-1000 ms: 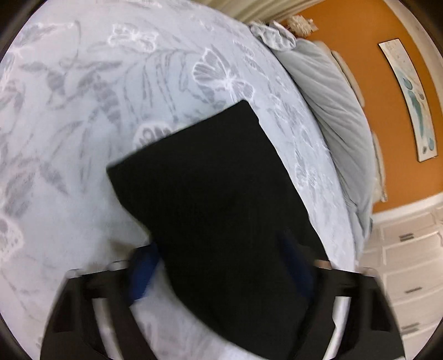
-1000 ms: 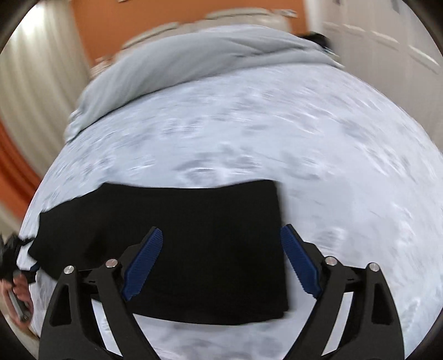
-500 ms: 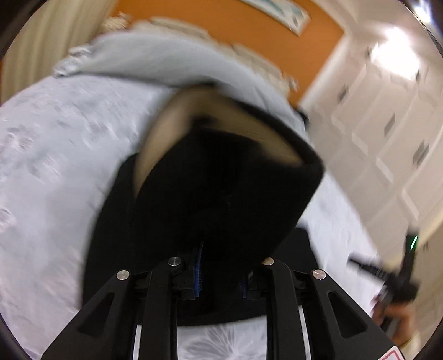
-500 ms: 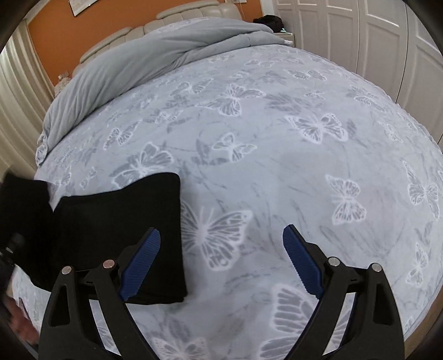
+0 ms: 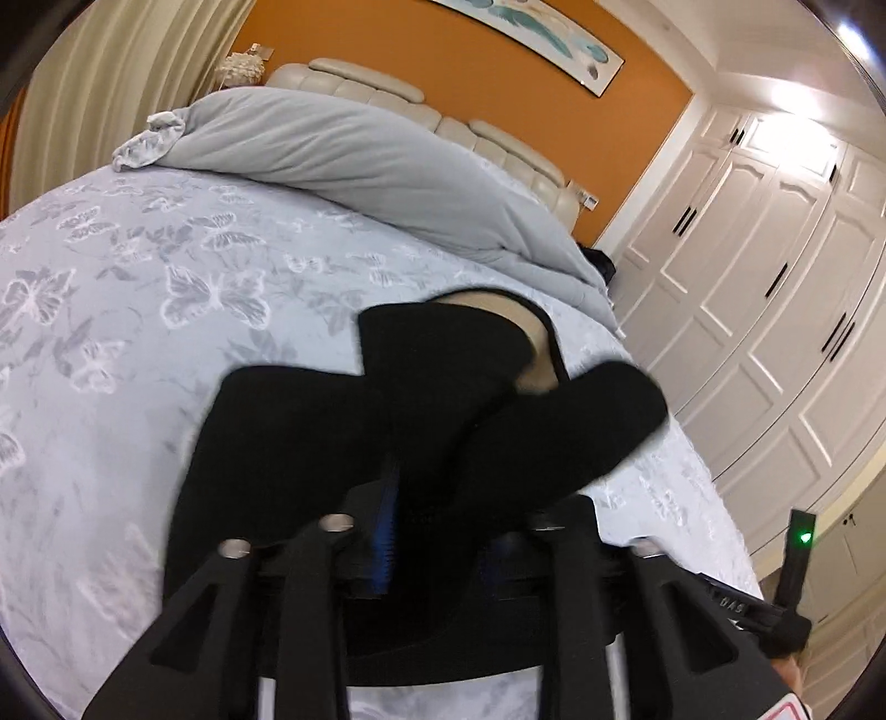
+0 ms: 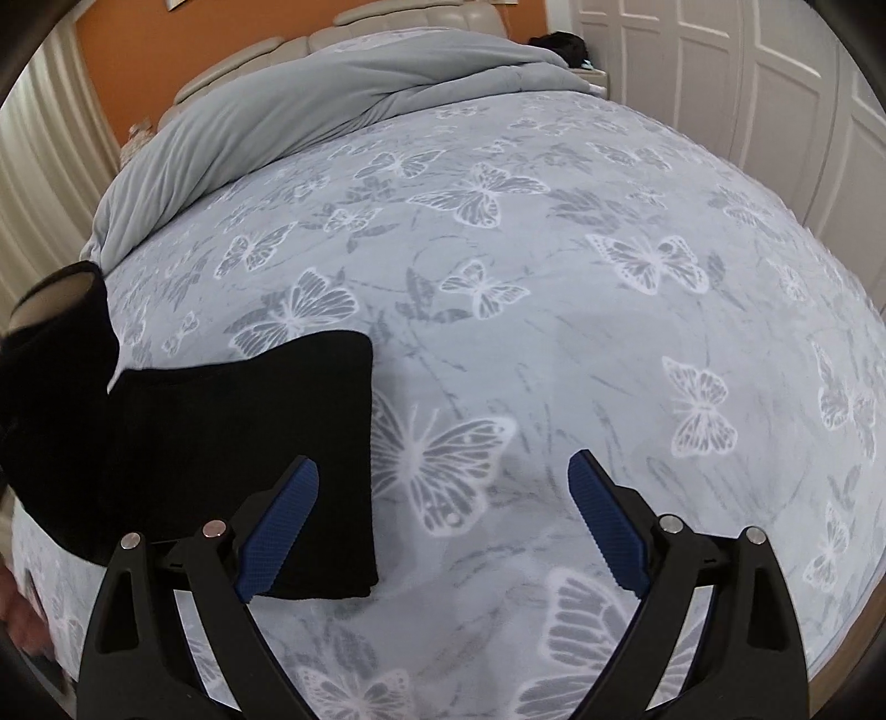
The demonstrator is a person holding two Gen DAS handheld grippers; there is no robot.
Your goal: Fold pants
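Since a second ago the left gripper [image 5: 437, 531] swung the black pants' [image 5: 310, 443] end over the flat half on the bed [image 5: 138, 310] for a fold, jaws opening with cloth between; right gripper [image 6: 443, 515] gapes empty beside.

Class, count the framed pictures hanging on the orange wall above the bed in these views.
1: a long framed picture hangs on the orange wall above the headboard. The right wrist view's top left corner shows a frame corner, perhaps the same one.

Black pants [image 5: 421, 421] drape over the left gripper [image 5: 437, 548], hiding its right pad; lower left of the right view, a hand [image 6: 22, 626] is cut off
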